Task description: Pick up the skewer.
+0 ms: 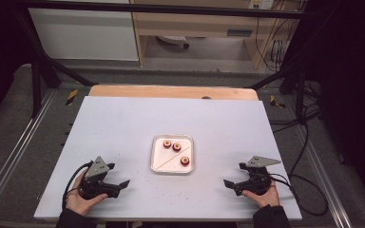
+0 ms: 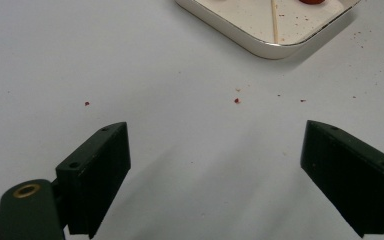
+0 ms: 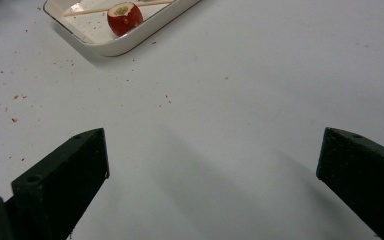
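A white square tray (image 1: 153, 159) sits mid-board and holds three red, hollowed fruits (image 1: 176, 147) and a thin wooden skewer (image 1: 164, 164). My left gripper (image 1: 119, 175) rests near the front left of the board, held in a hand, jaws open and empty, pointing toward the tray. My right gripper (image 1: 234, 175) mirrors it at the front right, also open and empty. The left gripper view has my open left gripper (image 2: 217, 145) over bare board, with the tray's corner (image 2: 260, 47) and skewer (image 2: 275, 20) ahead. Beyond my open right gripper (image 3: 212, 150) lie the tray (image 3: 115, 47) and one fruit (image 3: 124, 17).
The white board (image 1: 123, 123) lies on a wooden table (image 1: 171, 91) inside a black metal frame. Small red crumbs (image 2: 237, 100) dot the board around the tray. Cables (image 1: 309, 190) trail off the right side. Bare board separates each gripper from the tray.
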